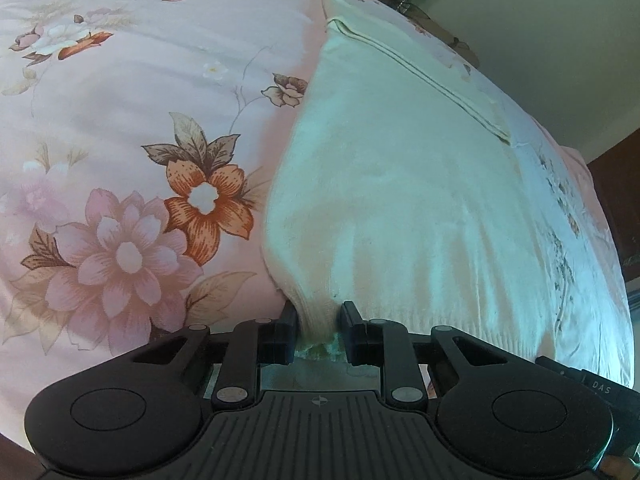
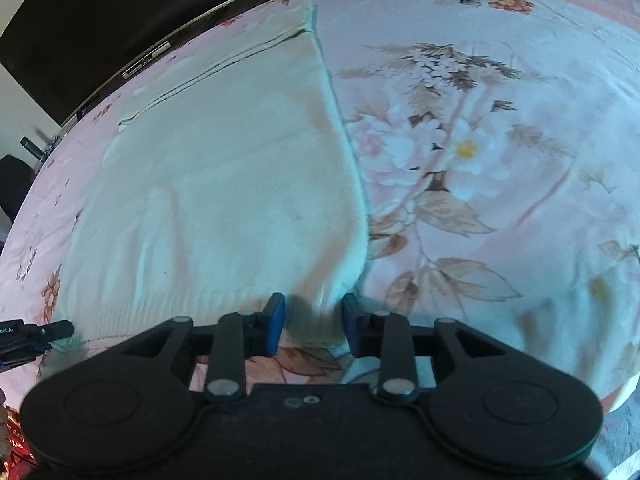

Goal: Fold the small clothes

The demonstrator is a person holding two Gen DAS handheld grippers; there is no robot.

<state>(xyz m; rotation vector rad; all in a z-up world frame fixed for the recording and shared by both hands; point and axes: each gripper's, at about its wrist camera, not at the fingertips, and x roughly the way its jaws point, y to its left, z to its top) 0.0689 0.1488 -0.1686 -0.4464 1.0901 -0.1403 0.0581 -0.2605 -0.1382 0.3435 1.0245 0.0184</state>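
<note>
Both grippers are down at the near hem of the white garment [image 1: 400, 200], which lies spread flat on the floral bedsheet [image 1: 120, 120], its far seamed edge running toward the bed's far side. The left gripper [image 1: 318, 320] has a bunch of the hem's left corner gathered between its black pads, jaws closed in on the cloth, so it looks clamped on the garment. The right gripper [image 2: 314, 312] sits at the right corner with cloth between its blue pads [image 2: 276, 320], but there's a visible gap there; whether it actually bites the fabric can't be told from here.

That's the risk: if the right side isn't truly gripping and both hands lift to carry the hem forward, the right corner slips out and the fold goes skewed, one side dragged, the other left behind. The left pinch looks thick and bunched, which could pull wrinkles across the panel. The soft sheet underneath might also get caught with the cloth and lift too. And uneven travel between the hands would land the hem crooked against that far seam
</note>
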